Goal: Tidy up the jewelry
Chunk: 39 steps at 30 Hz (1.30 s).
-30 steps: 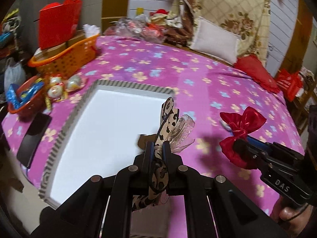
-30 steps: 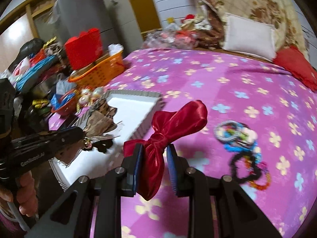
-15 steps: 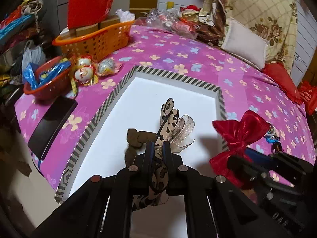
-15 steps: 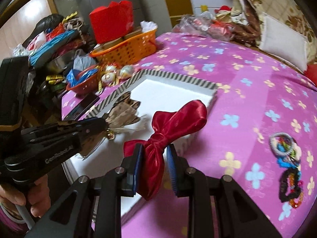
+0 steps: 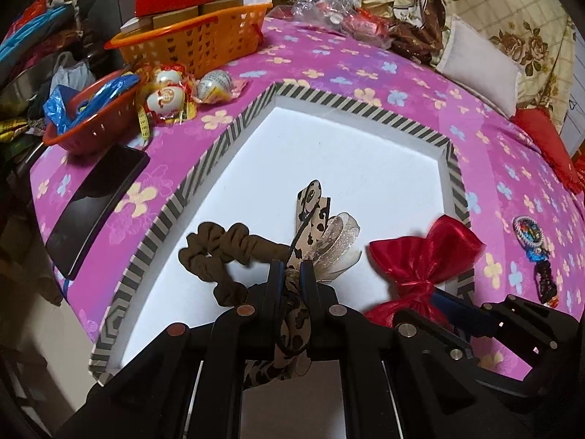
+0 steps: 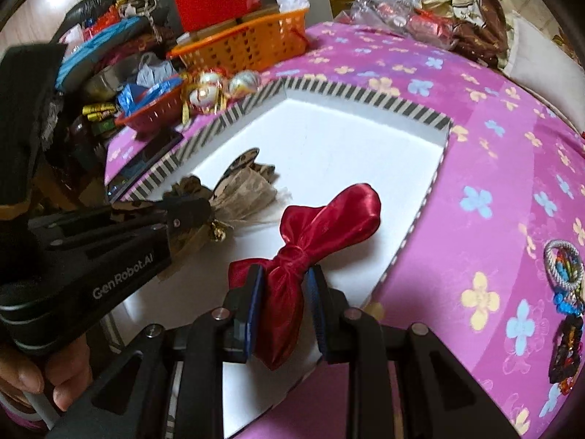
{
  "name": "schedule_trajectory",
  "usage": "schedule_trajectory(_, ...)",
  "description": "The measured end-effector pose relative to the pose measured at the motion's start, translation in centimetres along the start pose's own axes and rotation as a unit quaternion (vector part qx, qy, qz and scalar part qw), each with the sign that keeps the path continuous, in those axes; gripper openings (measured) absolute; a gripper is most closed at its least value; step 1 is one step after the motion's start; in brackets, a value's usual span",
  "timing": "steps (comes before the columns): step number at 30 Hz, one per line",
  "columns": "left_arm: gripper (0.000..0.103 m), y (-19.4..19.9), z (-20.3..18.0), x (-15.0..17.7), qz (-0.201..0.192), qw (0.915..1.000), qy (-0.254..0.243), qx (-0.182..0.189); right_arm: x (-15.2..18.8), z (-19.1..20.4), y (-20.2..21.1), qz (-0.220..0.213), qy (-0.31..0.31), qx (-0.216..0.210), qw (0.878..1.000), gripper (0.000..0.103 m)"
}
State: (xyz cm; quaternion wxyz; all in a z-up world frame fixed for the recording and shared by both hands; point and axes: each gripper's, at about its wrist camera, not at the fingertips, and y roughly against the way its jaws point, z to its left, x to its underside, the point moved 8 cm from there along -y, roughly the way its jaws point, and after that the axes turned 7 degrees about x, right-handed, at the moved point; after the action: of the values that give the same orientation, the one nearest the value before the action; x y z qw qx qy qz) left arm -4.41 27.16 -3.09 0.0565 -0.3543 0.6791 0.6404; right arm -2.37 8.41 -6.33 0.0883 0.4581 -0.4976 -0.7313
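Around the striped-edged white tray [image 5: 223, 139] things are crowding the pink flowered bedspread [image 5: 365, 66]: an orange basket [image 5: 193, 42] and a red colander [image 5: 91, 109] are sitting beyond its far left corner, foil-wrapped eggs [image 5: 172, 95] between them, and a dark phone [image 5: 95, 205] is lying along its left edge. A brown scrunchie [image 5: 215, 252] is lying inside the tray, just left of the left gripper [image 5: 291, 270], whose jaws are pinching tight on a leopard-print ribbon bow [image 5: 310, 208] that is pointing away along the fingers. The right gripper [image 6: 283, 292] is clamping partway closed on a red satin bow [image 6: 329, 219] over the tray's near right part, its long axis slanting up and right. Beaded bracelets [image 6: 565, 274] are lying well to the right.
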Motion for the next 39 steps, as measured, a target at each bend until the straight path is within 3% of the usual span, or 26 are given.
schedule_trajectory(3,0.000,-0.4,0.0,0.3,0.006,1.0000,0.002,-0.003,0.1,0.1,0.0,0.003,0.005,0.001,1.000,0.028)
schedule_trajectory(10,0.000,-0.4,0.4,0.5,0.008,0.9998,0.011,-0.014,0.4,0.6,1.6,-0.008,0.010,0.004,1.000,0.054)
schedule_trajectory(18,0.005,0.0,1.0,0.6,0.002,0.9989,0.047,0.007,0.7,0.0,3.3,-0.021,0.000,-0.001,1.000,0.055)
schedule_trajectory(21,0.007,0.4,1.3,0.6,-0.001,0.9985,0.054,0.008,0.7,-0.5,3.9,-0.026,-0.006,0.004,1.000,0.060)
schedule_trajectory(25,0.017,1.4,1.4,0.3,-0.016,0.9982,0.058,-0.002,0.7,-1.5,4.7,-0.035,-0.020,0.007,0.999,0.061)
schedule_trajectory(31,0.024,2.7,0.3,0.0,-0.033,0.9984,0.045,0.000,1.3,-3.4,5.6,-0.040,-0.045,0.013,0.998,0.064)
schedule_trajectory(39,0.025,3.5,-1.4,-0.1,-0.039,0.9986,0.032,0.013,2.5,-5.7,6.7,-0.044,-0.075,0.018,0.996,0.070)
